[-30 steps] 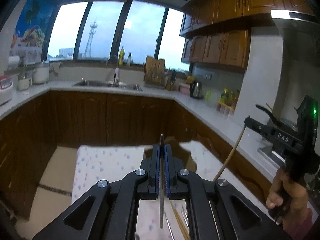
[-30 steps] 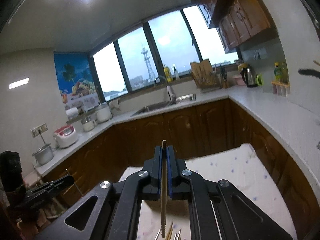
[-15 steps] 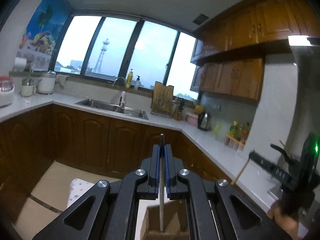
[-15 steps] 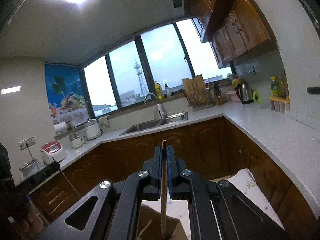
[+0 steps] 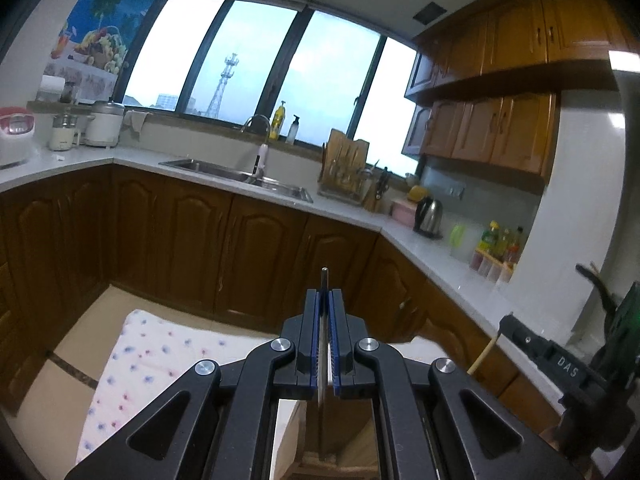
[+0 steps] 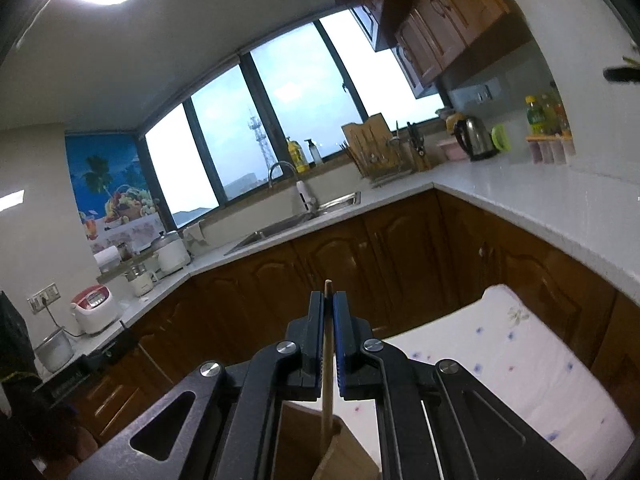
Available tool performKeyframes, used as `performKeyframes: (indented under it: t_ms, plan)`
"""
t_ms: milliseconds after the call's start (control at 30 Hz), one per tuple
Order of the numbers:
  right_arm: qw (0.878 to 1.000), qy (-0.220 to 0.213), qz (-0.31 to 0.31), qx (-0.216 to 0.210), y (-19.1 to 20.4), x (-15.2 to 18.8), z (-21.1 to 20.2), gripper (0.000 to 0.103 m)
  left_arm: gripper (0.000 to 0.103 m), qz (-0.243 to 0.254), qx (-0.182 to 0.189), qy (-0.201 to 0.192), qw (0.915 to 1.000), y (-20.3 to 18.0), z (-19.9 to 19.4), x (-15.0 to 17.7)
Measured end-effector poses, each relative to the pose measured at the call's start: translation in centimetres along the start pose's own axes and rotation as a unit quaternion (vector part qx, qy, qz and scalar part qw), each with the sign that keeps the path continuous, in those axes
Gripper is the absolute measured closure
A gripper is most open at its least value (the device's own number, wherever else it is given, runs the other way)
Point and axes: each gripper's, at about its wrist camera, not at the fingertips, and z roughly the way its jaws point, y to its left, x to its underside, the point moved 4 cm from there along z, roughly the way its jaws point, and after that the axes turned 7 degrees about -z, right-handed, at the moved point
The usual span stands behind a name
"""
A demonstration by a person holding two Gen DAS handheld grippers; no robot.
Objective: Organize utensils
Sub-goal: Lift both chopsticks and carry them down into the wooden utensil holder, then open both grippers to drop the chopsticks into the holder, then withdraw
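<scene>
My left gripper (image 5: 325, 300) is shut on a thin metal utensil (image 5: 323, 344) that stands upright between the blue pads. Its lower end hangs in the open top of a brown box (image 5: 344, 432). My right gripper (image 6: 328, 304) is shut on a wooden chopstick (image 6: 327, 360), also upright, whose lower end dips into the same brown box (image 6: 304, 440). In the left wrist view the right gripper (image 5: 516, 330) shows at the right edge with its pale chopstick (image 5: 486, 354). The left gripper (image 6: 112, 348) sits dark at the left of the right wrist view.
The box stands on a table under a white flowered cloth (image 5: 160, 360) (image 6: 500, 360). Brown kitchen cabinets (image 5: 200, 248) and a white counter (image 6: 540, 200) wrap around behind it. A sink (image 5: 240, 174), a kettle (image 5: 429, 214) and bottles (image 5: 496, 248) stand on the counter.
Both grippers have come forward and down with their utensils, from above the cloth to over the brown box. The loose utensils on the cloth have dropped out of view.
</scene>
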Motion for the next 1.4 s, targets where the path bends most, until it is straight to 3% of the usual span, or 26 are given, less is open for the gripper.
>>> performKeyframes:
  t_ms: [333,600,667,733,833,867,900,1000,1067,1267,1400]
  plan:
    - [1.000,0.010,-0.007,-0.001,0.3,0.6,0.3,0.099,0.100,0.023,-0.008,0.013,0.9996,-1.5,2.1,-0.8]
    - [0.999,0.032,0.001,0.001,-0.4,0.9,1.1,0.097,0.099,0.033,-0.012,0.025,0.9991,-0.9,-1.1,-1.9]
    - [0.999,0.033,0.006,0.000,-0.6,1.0,1.1,0.093,0.096,0.034,-0.015,0.031,0.9988,-0.8,-1.0,-2.1]
    - [0.999,0.032,0.011,-0.002,-0.9,0.9,0.8,0.092,0.086,0.033,-0.015,0.034,0.9988,-0.8,-1.0,-2.4]
    - [0.999,0.033,0.012,-0.002,-1.0,0.9,0.7,0.072,0.070,0.032,-0.019,0.027,0.9989,-0.8,-1.7,-2.8]
    - [0.999,0.033,0.015,-0.005,-1.1,0.8,0.5,0.056,0.067,0.032,-0.018,0.027,0.9990,-0.8,-1.9,-2.9]
    - [0.999,0.031,0.018,-0.008,-1.1,0.8,0.5,0.051,0.064,0.033,-0.018,0.027,0.9989,-0.8,-2.1,-2.9]
    - [0.999,0.028,0.023,-0.009,-1.3,0.7,-0.2,0.046,0.054,0.032,-0.018,0.025,0.9990,-0.9,-2.9,-3.0]
    - [0.999,0.028,0.031,-0.016,-1.5,0.6,-0.9,0.031,0.048,0.031,-0.019,0.023,0.9991,-0.8,-3.6,-2.9]
    - [0.998,0.023,0.046,-0.032,-1.4,0.9,-3.3,0.005,0.025,0.018,-0.031,0.027,0.9990,-0.3,-6.1,-2.2]
    - [0.998,0.032,0.044,-0.041,-0.8,1.7,-4.9,0.005,0.024,0.025,-0.037,0.035,0.9984,-0.6,-8.3,-1.5]
